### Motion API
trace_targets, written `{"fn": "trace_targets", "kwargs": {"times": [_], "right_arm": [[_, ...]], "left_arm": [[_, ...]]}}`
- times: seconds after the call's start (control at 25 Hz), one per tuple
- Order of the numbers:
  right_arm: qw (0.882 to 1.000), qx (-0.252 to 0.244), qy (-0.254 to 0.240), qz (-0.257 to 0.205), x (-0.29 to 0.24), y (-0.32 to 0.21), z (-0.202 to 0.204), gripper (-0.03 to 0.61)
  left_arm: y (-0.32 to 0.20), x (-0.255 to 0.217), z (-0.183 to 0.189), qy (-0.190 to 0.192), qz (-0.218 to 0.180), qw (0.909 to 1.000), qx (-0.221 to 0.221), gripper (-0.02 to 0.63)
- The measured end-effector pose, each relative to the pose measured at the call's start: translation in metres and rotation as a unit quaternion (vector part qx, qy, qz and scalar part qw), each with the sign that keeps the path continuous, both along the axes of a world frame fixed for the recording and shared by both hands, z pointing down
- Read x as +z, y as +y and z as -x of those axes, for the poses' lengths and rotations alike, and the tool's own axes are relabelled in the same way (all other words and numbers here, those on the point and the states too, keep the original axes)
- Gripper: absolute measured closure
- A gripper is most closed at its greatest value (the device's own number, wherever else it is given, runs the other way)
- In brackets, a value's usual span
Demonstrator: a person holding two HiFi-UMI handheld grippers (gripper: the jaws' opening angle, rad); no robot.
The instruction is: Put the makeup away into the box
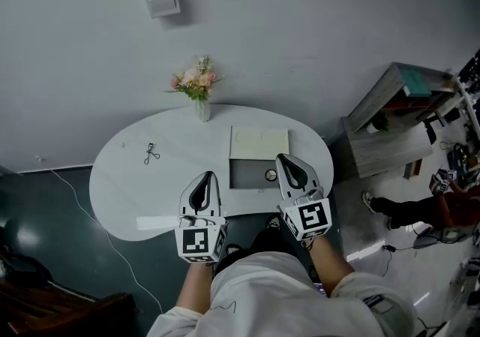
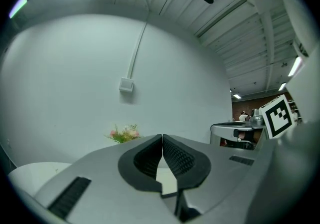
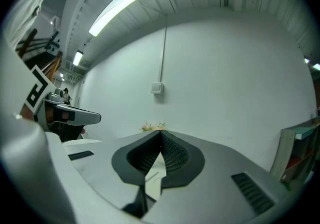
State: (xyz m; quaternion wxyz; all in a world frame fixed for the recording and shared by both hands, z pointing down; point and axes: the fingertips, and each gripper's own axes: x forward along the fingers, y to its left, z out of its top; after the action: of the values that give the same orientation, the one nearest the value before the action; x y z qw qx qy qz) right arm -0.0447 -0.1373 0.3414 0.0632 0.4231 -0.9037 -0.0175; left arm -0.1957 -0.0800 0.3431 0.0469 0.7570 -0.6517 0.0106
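A: What does the head view show that the gripper views miss?
B: The open box on the white table, 1 small round item inside, a metal tool lying well left.
A: And the grippers?
B: Both left gripper and right gripper: jaws together, empty, facing the wall behind the flowers.

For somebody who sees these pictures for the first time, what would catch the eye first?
In the head view, the left gripper and the right gripper fill the foreground. Their tongs are shut and empty, held above the near edge of the white table. Just beyond them an open box holds one small round item, and a vase of flowers stands at the table's far edge.
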Motion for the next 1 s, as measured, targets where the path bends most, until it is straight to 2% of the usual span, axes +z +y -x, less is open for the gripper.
{"fn": "trace_targets", "kwargs": {"times": [0.12,0.24,0.6,0.84,1.0], "right_arm": [[1.000,0.015,0.017,-0.006,-0.002,0.006,-0.005,0.580],[0.999,0.027,0.022,-0.003,-0.005,0.011,-0.011,0.580],[1.000,-0.010,0.012,-0.012,-0.017,0.002,-0.015,0.580],[0.998,-0.051,0.012,-0.016,-0.017,-0.002,-0.013,0.580],[0.999,-0.046,0.011,-0.007,-0.016,-0.009,-0.022,0.580]], "left_arm": [[0.006,-0.002,0.002,0.006,-0.002,0.9999,0.012,0.592],[0.010,-0.003,0.003,0.021,-0.002,0.9998,0.006,0.592],[-0.004,-0.021,-0.021,0.004,-0.023,0.9997,-0.003,0.592],[-0.013,-0.022,-0.031,-0.004,-0.020,0.9997,-0.013,0.594],[-0.020,-0.019,-0.032,0.000,-0.015,0.9997,-0.018,0.594]]}}
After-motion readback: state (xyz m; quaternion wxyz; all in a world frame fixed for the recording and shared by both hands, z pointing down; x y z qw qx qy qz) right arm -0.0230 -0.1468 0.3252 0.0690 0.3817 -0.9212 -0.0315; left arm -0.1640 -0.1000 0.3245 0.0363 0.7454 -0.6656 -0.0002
